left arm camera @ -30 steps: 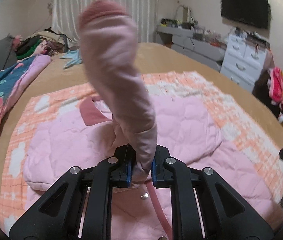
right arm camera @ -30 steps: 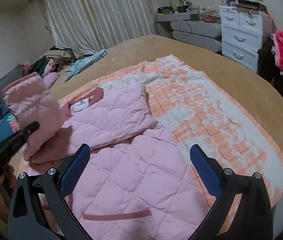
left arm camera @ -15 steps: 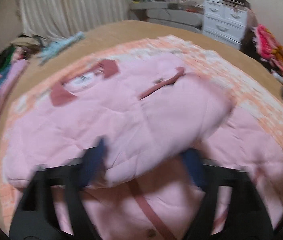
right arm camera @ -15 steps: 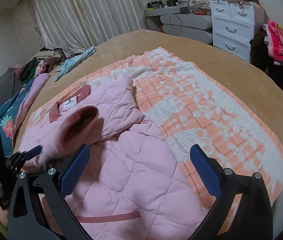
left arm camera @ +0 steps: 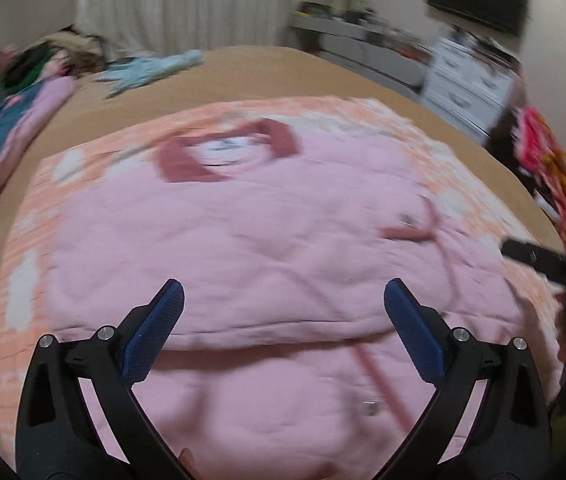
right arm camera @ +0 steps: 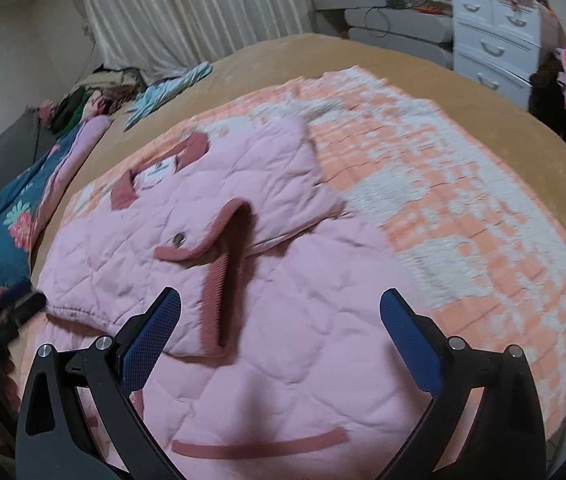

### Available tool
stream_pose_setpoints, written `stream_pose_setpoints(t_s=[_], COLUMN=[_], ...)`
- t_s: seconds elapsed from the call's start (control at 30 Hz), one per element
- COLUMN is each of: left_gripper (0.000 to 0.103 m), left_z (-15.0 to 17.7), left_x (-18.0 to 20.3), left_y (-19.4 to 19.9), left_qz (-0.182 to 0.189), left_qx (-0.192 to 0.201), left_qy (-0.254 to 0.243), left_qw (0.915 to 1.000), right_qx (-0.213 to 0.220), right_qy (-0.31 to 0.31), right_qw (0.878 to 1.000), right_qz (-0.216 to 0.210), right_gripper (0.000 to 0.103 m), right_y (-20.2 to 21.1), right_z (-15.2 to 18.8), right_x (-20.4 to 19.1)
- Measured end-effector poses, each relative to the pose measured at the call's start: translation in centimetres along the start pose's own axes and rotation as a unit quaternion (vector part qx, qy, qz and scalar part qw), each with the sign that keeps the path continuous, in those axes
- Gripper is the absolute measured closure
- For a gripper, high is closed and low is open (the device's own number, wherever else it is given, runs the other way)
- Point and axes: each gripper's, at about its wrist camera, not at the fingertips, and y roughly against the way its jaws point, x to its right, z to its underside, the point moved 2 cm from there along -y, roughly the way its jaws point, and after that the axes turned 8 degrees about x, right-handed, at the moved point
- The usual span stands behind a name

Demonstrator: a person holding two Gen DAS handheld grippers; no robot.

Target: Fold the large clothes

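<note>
While the left gripper (left arm camera: pixel 283 300) was clamping the pink sleeve and holding it up a second ago, its jaws have just been opening and are now standing wide with nothing between them; the sleeve (right arm camera: pixel 187 264) is lying flat across the chest of the jacket (right arm camera: pixel 283 360), its dark cuff (right arm camera: pixel 223 272) pointing down the front. That is suggesting, as a judgement, that both sleeve folds are done: the other side is already lying folded in, so the body fold from the hem is probably coming next. The right gripper (right arm camera: pixel 281 308) is hovering over the lower front with its jaws wide and empty too, and its tip is showing at the right edge of the left view. The jacket is resting on an orange-and-white blanket (right arm camera: pixel 463 220) spread over the tan bed (right arm camera: pixel 363 52), collar (left arm camera: pixel 227 152) toward the far side. Well apart from it, a light-blue garment (right arm camera: pixel 171 92) and a pile of clothes (right arm camera: pixel 95 96) are sitting near the curtain, a floral quilt (right arm camera: pixel 7 232) is lying along the left edge, and a white dresser (right arm camera: pixel 495 40) is standing beyond the bed. Nothing is lying on the jacket or blocking its hem, though the left view is blurring, so fine wrinkles there are hard to judge.
</note>
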Motion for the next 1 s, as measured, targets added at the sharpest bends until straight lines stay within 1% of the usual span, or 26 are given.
stream_pose_setpoints(t_s=[0.03, 0.1, 0.17, 0.27, 0.4, 0.47, 0.5, 0.53, 0.57, 0.6, 0.63, 0.7, 0.73, 0.77, 0.83, 0.93, 1.0], left_gripper=[0.009, 0.009, 0.009, 0.009, 0.009, 0.009, 0.009, 0.009, 0.009, 0.009, 0.009, 0.009, 0.009, 0.009, 0.009, 0.009, 0.009], left_z=[-0.1, 0.0, 0.1, 0.0, 0.0, -0.1, -0.1, -0.2, -0.3, -0.3, -0.3, -0.4, -0.5, -0.6, -0.9, -1.5, -1.8], left_x=[-1.1, -3.8, -5.9, -8.6, -11.1, -12.1, -12.6, -13.0, -13.5, -14.1, -14.8, -15.7, -16.2, -16.8, -17.3, -17.5, -17.2], left_y=[0.1, 0.1, -0.1, -0.4, -0.3, -0.2, -0.1, 0.0, 0.1, 0.3, 0.5, 0.4, 0.3, 0.3, 0.1, -0.5, -1.1], left_qz=[-0.009, -0.038, -0.055, -0.066, -0.078, -0.084, -0.087, -0.090, -0.096, -0.100, -0.104, -0.108, -0.112, -0.117, -0.117, -0.118, -0.112], left_qx=[0.004, 0.008, 0.006, 0.005, 0.011, 0.013, 0.014, 0.017, 0.020, 0.022, 0.026, 0.026, 0.026, 0.028, 0.031, 0.035, 0.033], left_qy=[0.009, 0.029, 0.050, 0.085, 0.106, 0.114, 0.117, 0.119, 0.121, 0.124, 0.130, 0.141, 0.147, 0.155, 0.165, 0.166, 0.161], left_qw=[0.9999, 0.9988, 0.9972, 0.9942, 0.9913, 0.9898, 0.9892, 0.9887, 0.9878, 0.9870, 0.9857, 0.9838, 0.9825, 0.9805, 0.9788, 0.9784, 0.9799], right_qx=[-0.004, -0.011, -0.023, -0.032, -0.061, -0.064, -0.065, -0.066, -0.061, -0.046, -0.031, 0.016, 0.035, 0.059, 0.101, 0.122, 0.121], right_qy=[0.003, 0.000, -0.015, -0.031, -0.060, -0.062, -0.063, -0.066, -0.069, -0.060, -0.042, 0.021, 0.042, 0.068, 0.125, 0.175, 0.188], right_qw=[1.000, 1.000, 0.999, 0.998, 0.994, 0.993, 0.993, 0.992, 0.992, 0.993, 0.994, 0.995, 0.993, 0.989, 0.980, 0.972, 0.971], right_qz=[-0.008, -0.023, -0.037, -0.046, -0.065, -0.072, -0.076, -0.084, -0.088, -0.091, -0.097, -0.099, -0.106, -0.116, -0.118, -0.102, -0.089], right_gripper=[0.004, 0.004, 0.004, 0.004, 0.004, 0.006, 0.023, 0.045, 0.049, 0.069, 0.083, 0.086, 0.087, 0.087, 0.088, 0.088, 0.088], right_y=[-0.5, -1.3, -2.5, -4.0, -6.8, -7.9, -8.4, -8.7, -8.7, -8.3, -7.7, -5.8, -4.9, -3.8, -2.1, -2.1, -3.2], right_z=[0.2, 0.4, 0.7, 1.0, 1.7, 2.1, 2.4, 2.6, 2.7, 2.6, 2.2, 0.4, -0.7, -2.1, -5.0, -8.2, -9.4], right_x=[-0.7, -1.6, -2.2, -2.7, -3.2, -3.7, -4.0, -4.3, -4.5, -4.9, -5.4, -7.2, -7.9, -8.8, -10.6, -12.0, -12.0])
